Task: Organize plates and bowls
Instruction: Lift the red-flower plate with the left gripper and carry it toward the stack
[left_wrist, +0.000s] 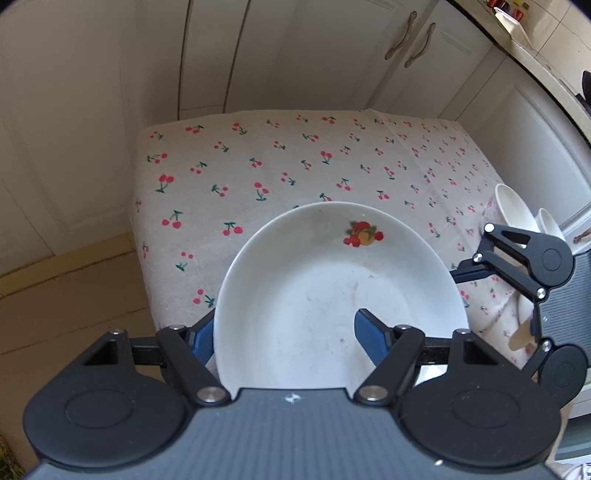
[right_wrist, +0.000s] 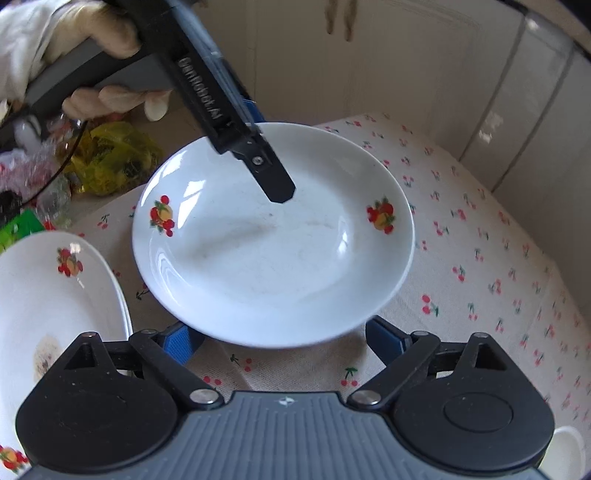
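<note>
1. While the left gripper (left_wrist: 284, 332) pinches the rim of the white plate (right_wrist: 273, 240), one finger sits inside the dish and the other outside.
2. Seen from the right wrist, that plate fills the centre, tilted above the cherry-print desk (right_wrist: 480, 258).
3. At 6 o'clock the right gripper (right_wrist: 284, 341) stands wide apart, holding nothing, the plate's near rim between its fingers.
4. A second plate (right_wrist: 44, 302) lies at 8 o'clock.

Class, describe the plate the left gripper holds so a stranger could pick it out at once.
Find the cherry-print tablecloth. Above its near part a white plate is held, the left gripper clamping its rim. Unlike the plate stack beside it, it is single, with fruit prints on opposite rims.
</note>
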